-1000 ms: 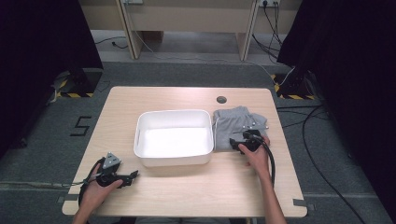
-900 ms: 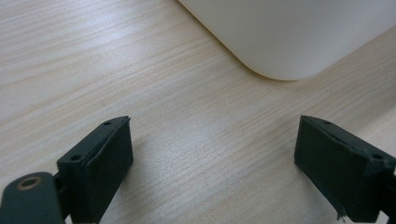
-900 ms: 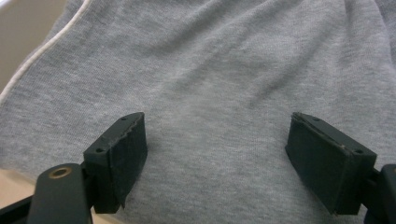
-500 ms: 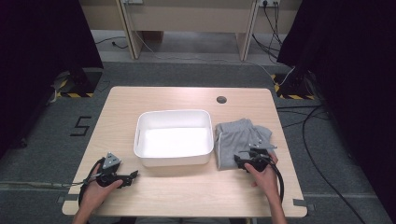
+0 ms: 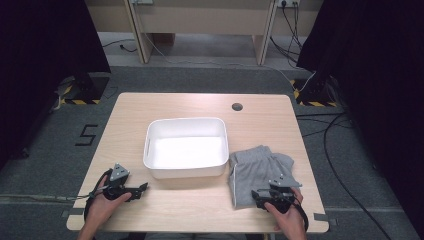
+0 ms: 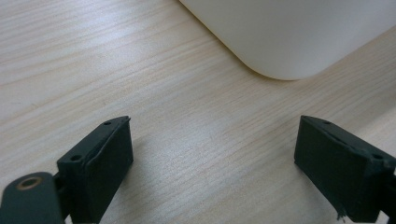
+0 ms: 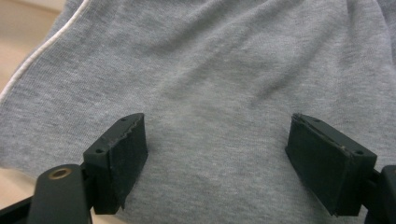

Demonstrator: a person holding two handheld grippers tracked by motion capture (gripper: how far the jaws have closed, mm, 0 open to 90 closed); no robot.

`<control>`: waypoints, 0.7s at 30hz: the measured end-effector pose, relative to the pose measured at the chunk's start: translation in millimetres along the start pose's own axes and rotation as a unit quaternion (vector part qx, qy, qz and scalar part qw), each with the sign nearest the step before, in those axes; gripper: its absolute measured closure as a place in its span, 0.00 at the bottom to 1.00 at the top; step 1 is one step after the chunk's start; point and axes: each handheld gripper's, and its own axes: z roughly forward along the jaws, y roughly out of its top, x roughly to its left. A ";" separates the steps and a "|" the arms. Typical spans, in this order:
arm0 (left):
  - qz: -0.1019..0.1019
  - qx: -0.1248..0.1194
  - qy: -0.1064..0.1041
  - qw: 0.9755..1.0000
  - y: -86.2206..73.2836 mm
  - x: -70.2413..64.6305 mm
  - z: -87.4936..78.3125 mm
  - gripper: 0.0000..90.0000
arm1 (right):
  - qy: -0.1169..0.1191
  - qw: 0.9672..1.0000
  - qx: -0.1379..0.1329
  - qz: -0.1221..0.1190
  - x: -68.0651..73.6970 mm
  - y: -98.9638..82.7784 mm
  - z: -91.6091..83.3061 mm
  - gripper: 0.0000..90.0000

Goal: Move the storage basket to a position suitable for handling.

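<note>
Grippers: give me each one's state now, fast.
Left gripper: open, holding nothing, over bare table.
Right gripper: open, holding nothing, over the grey garment.

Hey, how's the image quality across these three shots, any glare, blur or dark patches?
High view: even light on the table, surroundings fall to black, the white bin is nearly washed out. Left gripper view: soft sheen on the wood, the bin's corner is blurred. Right gripper view: the grey garment is sharp, its knit visible, no glare.
</note>
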 end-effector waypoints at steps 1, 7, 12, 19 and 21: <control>0.000 0.000 0.000 1.000 0.0 0.0 0.0 0.12 | 0.001 1.000 0.001 -0.001 2.6 -1.7 -1.8 0.23; 0.000 0.000 0.000 1.000 0.0 0.0 0.0 0.12 | 0.015 1.000 0.015 -0.013 14.9 -7.9 -12.2 0.23; 0.000 0.000 0.001 1.000 0.0 -0.1 -0.1 0.12 | 0.011 1.000 -0.018 -0.022 15.4 0.1 -19.4 0.27; -0.006 -0.022 0.004 1.000 1.6 -6.3 -0.6 0.22 | 0.021 0.995 -0.076 -0.064 22.6 38.3 -18.2 0.30; -0.005 -0.033 -0.003 0.999 4.1 -10.2 -0.6 0.25 | 0.029 0.994 -0.074 -0.073 23.0 48.6 -10.0 0.31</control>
